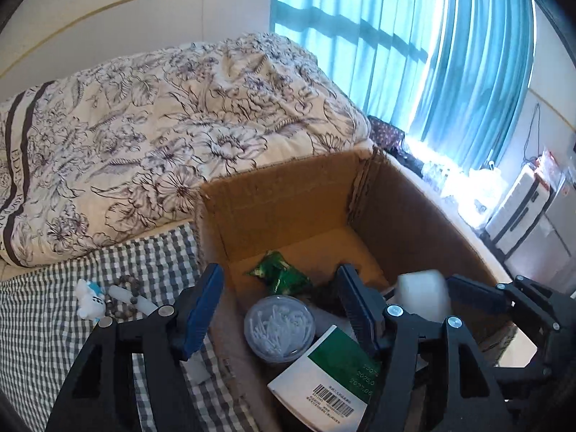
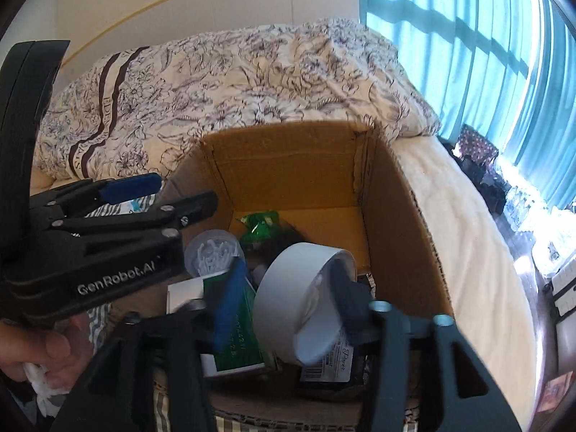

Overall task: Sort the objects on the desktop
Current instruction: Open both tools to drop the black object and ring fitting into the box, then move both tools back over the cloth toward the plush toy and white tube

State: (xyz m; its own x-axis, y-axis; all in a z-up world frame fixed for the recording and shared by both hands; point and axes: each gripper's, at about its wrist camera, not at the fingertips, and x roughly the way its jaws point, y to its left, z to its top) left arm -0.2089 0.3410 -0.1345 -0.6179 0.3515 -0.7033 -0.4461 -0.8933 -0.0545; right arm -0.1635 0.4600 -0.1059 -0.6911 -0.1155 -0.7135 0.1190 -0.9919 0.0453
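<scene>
An open cardboard box [image 1: 288, 201] [image 2: 288, 169] stands on the bed. Inside lie a green foil packet [image 1: 280, 273] [image 2: 261, 226], a clear jar of cotton swabs [image 1: 279, 327] [image 2: 212, 252] and a green-and-white carton [image 1: 331, 370] [image 2: 237, 324]. My left gripper [image 1: 280, 309] [image 2: 180, 190] hangs open and empty over the box's left side. My right gripper [image 2: 288, 298] is over the box, with its fingers blurred. Its right finger is inside the core of a white tape roll [image 2: 298, 288] [image 1: 424, 295]. A thin gap shows between the left pad and the roll.
On the checked sheet [image 1: 46, 327] left of the box lie a small white-and-blue plush toy [image 1: 90, 297], a bead bracelet [image 1: 126, 286] and a white tube [image 1: 135, 302]. A floral quilt [image 1: 162, 136] is piled behind. Teal curtains [image 1: 414, 54] hang at the right. A hand [image 2: 43, 352] holds the left gripper.
</scene>
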